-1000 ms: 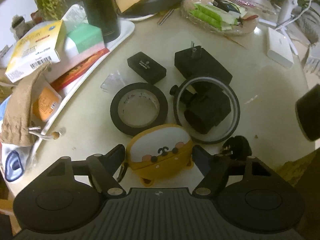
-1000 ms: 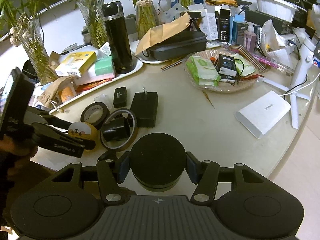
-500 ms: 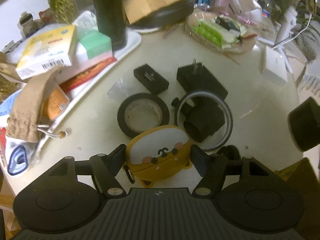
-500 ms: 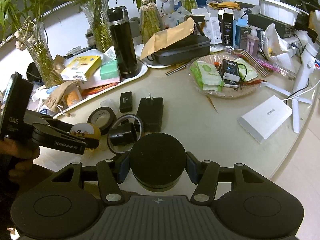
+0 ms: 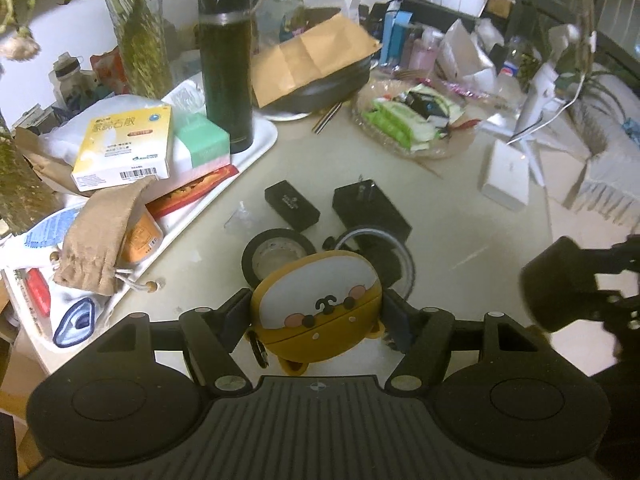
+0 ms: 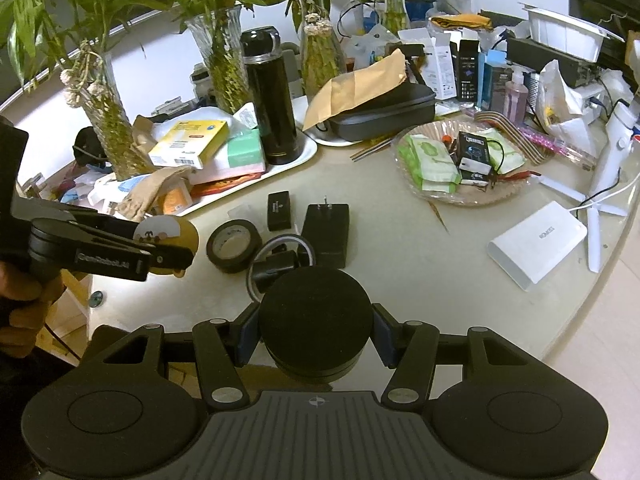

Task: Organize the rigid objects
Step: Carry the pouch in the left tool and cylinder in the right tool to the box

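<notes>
Tools pinched separate items above the cluttered desk: left tool a yellow cartoon-faced case, right tool a round black tin.

On the counter the tape roll lies left of the ring; behind them sit the small box and the plug adapter, side by side. The tray lies further left, the power bank well right

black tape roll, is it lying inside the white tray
No, the black tape roll lies flat on the bare table, beside the white tray.
</notes>
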Tool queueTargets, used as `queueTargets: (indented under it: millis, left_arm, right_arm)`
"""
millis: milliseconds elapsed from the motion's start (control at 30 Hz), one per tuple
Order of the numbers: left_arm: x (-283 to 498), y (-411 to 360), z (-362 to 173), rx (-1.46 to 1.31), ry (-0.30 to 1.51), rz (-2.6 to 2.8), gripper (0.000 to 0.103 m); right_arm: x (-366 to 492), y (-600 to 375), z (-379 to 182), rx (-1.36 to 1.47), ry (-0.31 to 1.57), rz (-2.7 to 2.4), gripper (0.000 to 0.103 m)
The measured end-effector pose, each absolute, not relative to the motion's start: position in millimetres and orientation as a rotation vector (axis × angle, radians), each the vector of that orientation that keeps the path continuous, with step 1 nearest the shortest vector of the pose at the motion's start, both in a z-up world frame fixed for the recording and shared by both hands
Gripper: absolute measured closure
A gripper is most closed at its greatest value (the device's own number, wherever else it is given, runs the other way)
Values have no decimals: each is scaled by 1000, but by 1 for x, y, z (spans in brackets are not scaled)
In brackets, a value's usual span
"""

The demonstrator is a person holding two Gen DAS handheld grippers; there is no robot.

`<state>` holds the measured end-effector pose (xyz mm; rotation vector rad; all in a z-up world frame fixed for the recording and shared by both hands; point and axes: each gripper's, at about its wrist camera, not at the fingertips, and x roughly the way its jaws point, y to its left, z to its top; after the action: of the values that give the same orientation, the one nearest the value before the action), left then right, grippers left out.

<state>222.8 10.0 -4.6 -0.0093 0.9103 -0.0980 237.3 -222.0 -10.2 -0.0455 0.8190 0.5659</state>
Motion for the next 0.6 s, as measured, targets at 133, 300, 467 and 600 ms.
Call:
queueTargets:
  millis: [133, 300, 467, 600]
  left_arm:
    - [211, 11, 5, -20, 899, -107, 35]
    - [193, 11, 18, -32, 883, -120, 35]
    - [173, 6, 26, -27, 873, -143, 35]
    - [158, 1, 28, -27, 876, -162, 35]
  right_arm:
    - [229, -219, -6, -52, 818, 573, 43]
    - [220, -217, -1, -54, 820, 589, 43]
    - [211, -216, 2, -52, 822, 603, 43]
    - [203, -216, 1, -54, 830, 605, 43]
